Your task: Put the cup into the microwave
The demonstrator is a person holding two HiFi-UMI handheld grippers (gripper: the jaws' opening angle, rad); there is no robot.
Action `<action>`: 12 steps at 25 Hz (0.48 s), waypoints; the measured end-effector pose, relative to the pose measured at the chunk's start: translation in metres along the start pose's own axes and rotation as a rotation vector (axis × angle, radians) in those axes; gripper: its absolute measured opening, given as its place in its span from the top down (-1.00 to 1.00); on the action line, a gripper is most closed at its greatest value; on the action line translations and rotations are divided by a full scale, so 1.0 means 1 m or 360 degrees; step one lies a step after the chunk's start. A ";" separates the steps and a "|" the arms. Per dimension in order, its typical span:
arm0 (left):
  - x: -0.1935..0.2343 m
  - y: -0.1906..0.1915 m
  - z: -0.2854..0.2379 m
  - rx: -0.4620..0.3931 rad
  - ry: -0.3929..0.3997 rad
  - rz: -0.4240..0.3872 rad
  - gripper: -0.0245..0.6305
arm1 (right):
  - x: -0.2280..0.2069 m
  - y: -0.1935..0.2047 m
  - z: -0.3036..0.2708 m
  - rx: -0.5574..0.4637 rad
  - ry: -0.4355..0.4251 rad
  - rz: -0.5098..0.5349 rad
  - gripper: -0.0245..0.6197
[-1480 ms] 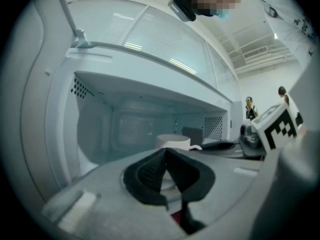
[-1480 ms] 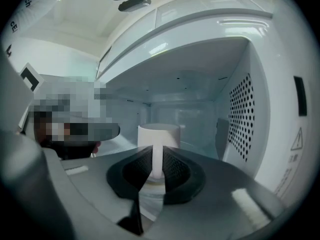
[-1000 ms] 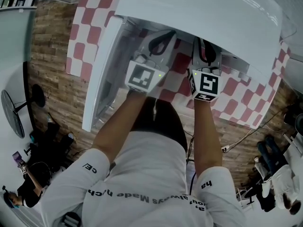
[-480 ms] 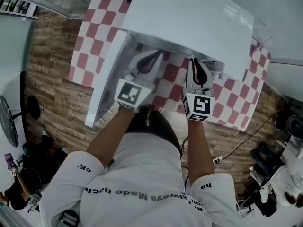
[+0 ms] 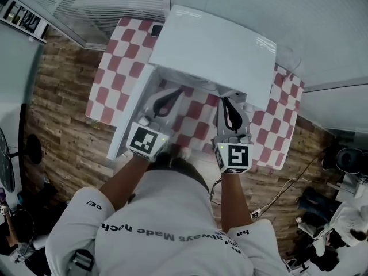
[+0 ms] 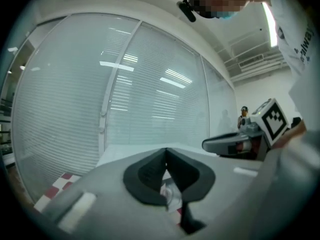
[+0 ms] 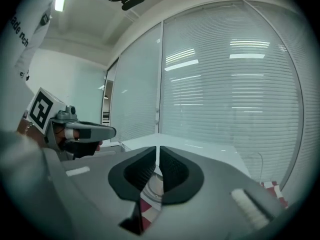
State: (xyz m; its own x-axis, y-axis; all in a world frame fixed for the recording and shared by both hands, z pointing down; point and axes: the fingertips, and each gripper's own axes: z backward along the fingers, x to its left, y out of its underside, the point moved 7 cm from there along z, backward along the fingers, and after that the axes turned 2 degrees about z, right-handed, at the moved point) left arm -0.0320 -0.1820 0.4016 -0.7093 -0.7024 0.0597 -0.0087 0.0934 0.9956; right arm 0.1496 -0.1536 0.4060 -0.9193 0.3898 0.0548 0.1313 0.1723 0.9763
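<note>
The white microwave [image 5: 214,46] stands on a red-and-white checkered table [image 5: 121,56]. Its door [image 5: 131,115] is swung open to the left. No cup shows in the head view; the microwave's top hides the inside. My left gripper [image 5: 179,91] and right gripper [image 5: 223,100] are side by side in front of the opening, both with jaws together and nothing held. In the left gripper view my left gripper [image 6: 166,152] has its tips touching, with something glassy showing low behind them. My right gripper [image 7: 158,151] is likewise shut in its own view, a round glassy rim behind it.
Window blinds [image 5: 123,2] run behind the table. A wooden floor [image 5: 63,96] surrounds it, with cables [image 5: 287,183] on it at the right. The other gripper appears in each gripper view, the right gripper [image 6: 235,144] and the left gripper [image 7: 82,132].
Both grippers have drawn back from the microwave opening toward the person. The head view has pulled away, so the microwave and table look smaller.
</note>
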 end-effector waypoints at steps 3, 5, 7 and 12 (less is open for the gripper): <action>-0.002 -0.021 0.012 -0.0033 -0.0008 0.0013 0.91 | 0.003 -0.025 0.016 -0.0046 -0.0012 0.0004 0.89; -0.003 -0.032 0.018 -0.0044 -0.0014 0.0037 0.91 | 0.003 -0.038 0.027 -0.0065 -0.0011 -0.0013 0.90; -0.005 -0.043 0.023 -0.0044 -0.0011 0.0051 0.91 | 0.004 -0.049 0.036 -0.0063 -0.0012 -0.0041 0.90; -0.020 -0.074 0.031 -0.0112 0.0063 0.0055 0.91 | 0.013 -0.074 0.052 -0.0042 -0.0031 0.0042 0.90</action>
State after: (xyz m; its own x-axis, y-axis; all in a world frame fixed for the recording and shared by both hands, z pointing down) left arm -0.0394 -0.1529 0.3245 -0.6799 -0.7271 0.0953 0.0659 0.0689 0.9954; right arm 0.1472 -0.1141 0.3232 -0.9081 0.4116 0.0767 0.1452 0.1379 0.9797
